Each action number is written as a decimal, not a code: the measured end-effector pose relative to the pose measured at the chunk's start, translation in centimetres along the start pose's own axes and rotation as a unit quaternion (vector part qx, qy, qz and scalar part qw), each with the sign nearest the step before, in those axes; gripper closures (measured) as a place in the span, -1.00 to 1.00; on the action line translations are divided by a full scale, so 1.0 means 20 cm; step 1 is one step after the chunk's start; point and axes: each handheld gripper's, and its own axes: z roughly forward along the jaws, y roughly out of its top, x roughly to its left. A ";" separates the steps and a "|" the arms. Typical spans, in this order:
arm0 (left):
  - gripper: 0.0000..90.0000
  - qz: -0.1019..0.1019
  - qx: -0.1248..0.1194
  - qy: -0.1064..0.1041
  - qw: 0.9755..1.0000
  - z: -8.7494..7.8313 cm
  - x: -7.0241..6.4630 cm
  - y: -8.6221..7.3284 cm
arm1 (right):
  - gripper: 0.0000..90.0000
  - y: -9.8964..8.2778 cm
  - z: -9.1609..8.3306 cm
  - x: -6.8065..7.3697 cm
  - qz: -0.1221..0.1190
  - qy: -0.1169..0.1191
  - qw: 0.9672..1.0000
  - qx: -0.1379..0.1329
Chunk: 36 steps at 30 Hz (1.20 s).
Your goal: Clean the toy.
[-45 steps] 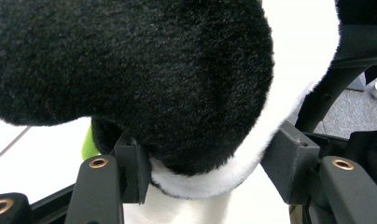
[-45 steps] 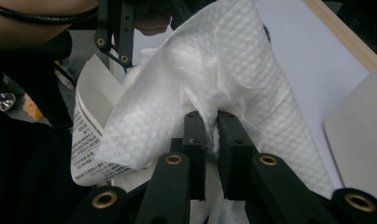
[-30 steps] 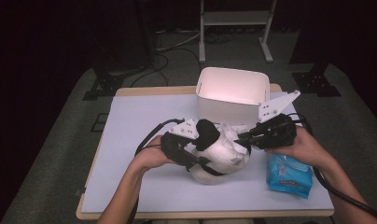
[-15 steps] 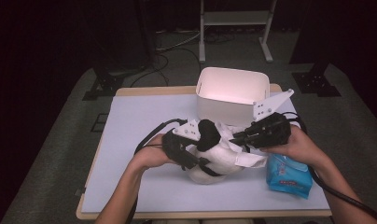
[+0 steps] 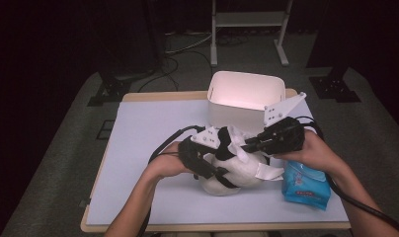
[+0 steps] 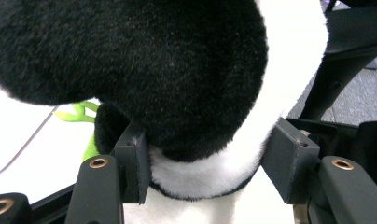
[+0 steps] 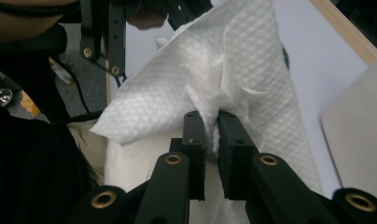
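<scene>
A black-and-white plush toy (at table centre) is clamped by the half-closed left gripper; a white tissue is pinched by the nearly shut right gripper, at the toy's 12 o'clock.

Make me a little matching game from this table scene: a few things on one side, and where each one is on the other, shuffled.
Things:
1. plush toy
2. paper tissue
3. blue packet
4. white bin

Places:
A. at the far edge of the table, nothing touching it
B. pinched between the jaws of the right gripper
C. lying flat near the table's right front corner
D. clamped at its black-and-white part by the left gripper

Pairs: 1-D, 2-B, 3-C, 4-A
</scene>
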 end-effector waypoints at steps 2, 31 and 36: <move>-0.10 0.001 -0.002 0.001 1.000 0.00 0.00 0.01 | 0.81 -0.02 -0.02 0.01 0.003 0.000 1.000 0.003; -0.08 0.018 0.012 -0.005 1.000 0.00 -0.03 0.06 | 0.80 0.07 0.00 -0.06 0.012 -0.024 0.999 -0.027; -0.07 0.013 0.011 -0.005 1.000 0.01 -0.02 0.05 | 0.80 0.06 0.01 -0.07 0.015 -0.024 0.999 -0.023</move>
